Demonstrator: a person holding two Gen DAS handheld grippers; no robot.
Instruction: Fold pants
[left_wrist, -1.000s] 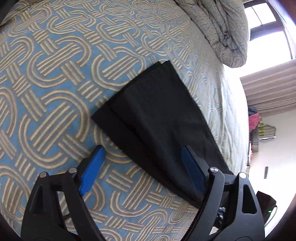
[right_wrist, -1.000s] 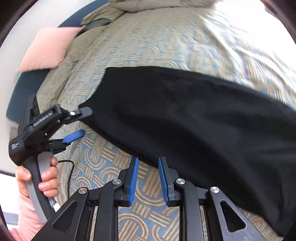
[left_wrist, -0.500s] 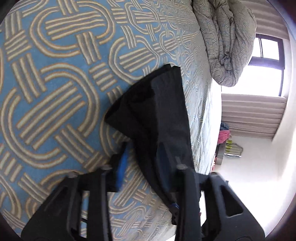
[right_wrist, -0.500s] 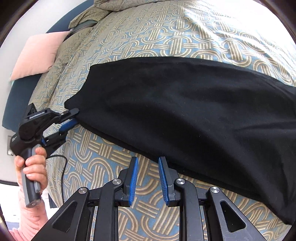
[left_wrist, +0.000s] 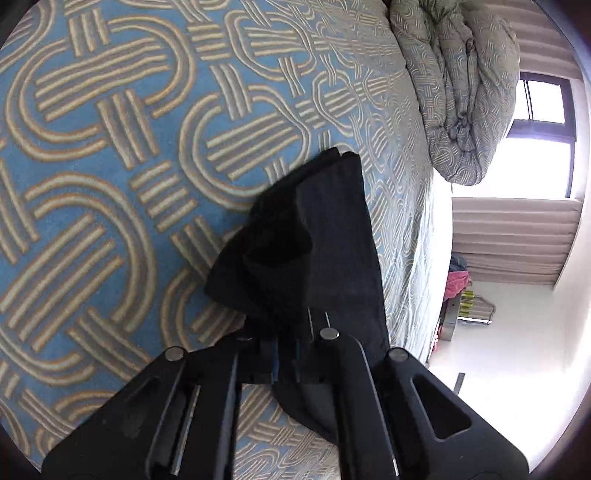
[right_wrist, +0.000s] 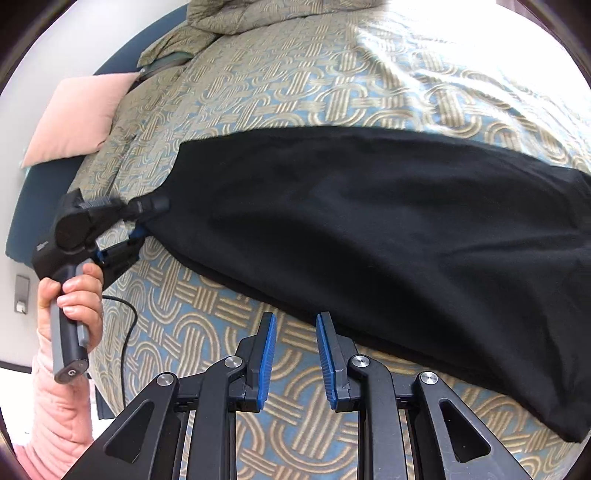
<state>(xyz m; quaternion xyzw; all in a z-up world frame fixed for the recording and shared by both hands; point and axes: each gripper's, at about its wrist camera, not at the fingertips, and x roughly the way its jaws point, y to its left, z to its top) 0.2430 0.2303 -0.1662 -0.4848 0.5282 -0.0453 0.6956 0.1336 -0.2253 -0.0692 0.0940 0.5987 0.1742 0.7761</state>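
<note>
**Left claw closed on the leg end; right claw clear of the near edge**

Since the earlier frames the left claw has dropped onto the narrow end of the black fabric pants, and its jaws have just been closing. They now stand together, clamped on the cloth, which bunches into a raised ridge directly ahead of the pads. In the right wrist view the left claw pinches that same end at the far left of the garment, held by a person's hand in a pink quilted sleeve.

The pants lie flat on the bed's blue and tan patterned bedspread. Their long axis runs left to right across the right wrist view, from the gripped narrow end to the broad end at the right edge of frame.

The right claw hangs over bare bedspread, jaws slightly apart and holding nothing. The near long edge of the pants lies just beyond its fingertips, up and to the right.

Judgement: the left hand is the one in contact, so the fold would carry the gripped end along the long axis toward the broad end.
</note>
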